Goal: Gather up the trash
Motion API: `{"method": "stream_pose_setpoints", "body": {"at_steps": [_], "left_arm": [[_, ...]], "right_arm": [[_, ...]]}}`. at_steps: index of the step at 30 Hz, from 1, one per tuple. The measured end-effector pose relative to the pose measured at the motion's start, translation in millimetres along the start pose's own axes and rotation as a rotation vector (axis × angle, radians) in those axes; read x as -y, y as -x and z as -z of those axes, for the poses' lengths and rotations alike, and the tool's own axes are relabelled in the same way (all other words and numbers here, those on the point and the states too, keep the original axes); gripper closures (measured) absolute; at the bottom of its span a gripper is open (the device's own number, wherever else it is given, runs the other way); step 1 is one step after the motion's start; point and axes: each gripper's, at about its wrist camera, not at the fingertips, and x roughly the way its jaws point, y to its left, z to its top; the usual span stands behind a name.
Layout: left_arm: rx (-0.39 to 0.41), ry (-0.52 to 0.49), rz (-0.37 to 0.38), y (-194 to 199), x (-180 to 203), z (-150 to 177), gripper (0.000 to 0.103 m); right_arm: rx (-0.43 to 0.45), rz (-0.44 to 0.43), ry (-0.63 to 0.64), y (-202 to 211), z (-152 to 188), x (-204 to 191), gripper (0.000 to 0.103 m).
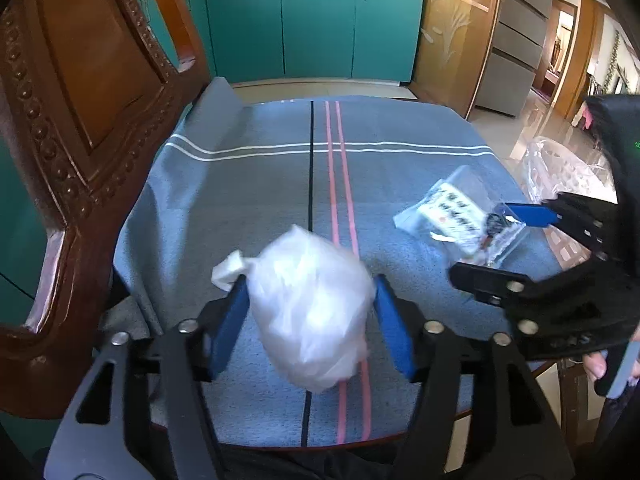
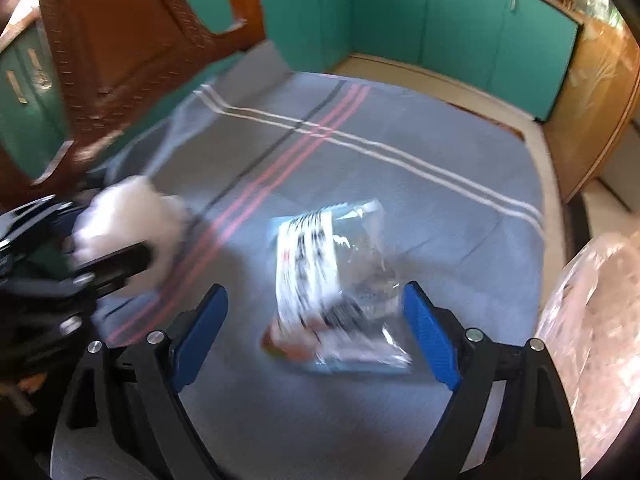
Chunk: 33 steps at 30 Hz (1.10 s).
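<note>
Bulging white plastic bag (image 1: 310, 308), crumpled, knotted, translucent

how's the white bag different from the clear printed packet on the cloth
The crumpled white plastic bag is opaque, plain and bunched into a round lump; the clear printed plastic packet is see-through, flat and carries black lettering. The bag sits between the left gripper's jaws; the packet lies flat before the open right gripper. Both are thin plastic.

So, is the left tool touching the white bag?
Touching. The left wrist view shows the white bag wedged in the left tool, both blue pads against its sides.
</note>
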Motion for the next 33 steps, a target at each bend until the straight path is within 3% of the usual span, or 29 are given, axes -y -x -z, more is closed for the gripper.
{"method": "stream_pose_setpoints", "body": {"at_steps": [3, 5, 11, 12, 17, 19, 21, 22, 33], "left_arm": [[0.001, 0.014, 0.001, 0.0, -2.6, 0.4, 0.027], [0.004, 0.041, -0.001, 0.4, -6.6, 0.8, 0.016], [-0.034, 0.086, 0.004, -15.9, -14.1, 2.5, 0.014], [-0.041, 0.085, 0.009, -18.8, -13.3, 3.5, 0.015], [-0.064, 0.082, 0.022, -27.7, -10.6, 6.9, 0.051], [-0.056, 0.082, 0.021, -26.2, -9.7, 7.3, 0.057], [-0.037, 0.067, 0.003, -21.7, -7.6, 6.3, 0.059], [-0.028, 0.063, -0.004, -19.2, -6.9, 5.7, 0.059], [0.046, 0.034, -0.067, 4.4, 0.1, 0.1, 0.059]], "right_arm": [[0.035, 0.075, -0.013, 9.6, 1.8, 0.3, 0.016], [0.06, 0.074, -0.042, 13.0, 0.0, 2.9, 0.016], [0.074, 0.108, -0.063, 2.2, -7.7, 2.3, 0.016], [0.071, 0.11, -0.06, -1.1, -8.7, 1.2, 0.016], [0.044, 0.121, -0.031, -16.8, -10.8, -5.1, 0.016], [0.038, 0.132, -0.02, -23.7, -11.0, -7.1, 0.016], [0.036, 0.123, -0.023, -27.6, -10.7, -7.5, 0.018], [0.035, 0.118, -0.027, -27.5, -9.9, -7.3, 0.025], [0.066, 0.111, -0.061, -12.8, -5.1, -3.5, 0.026]]}}
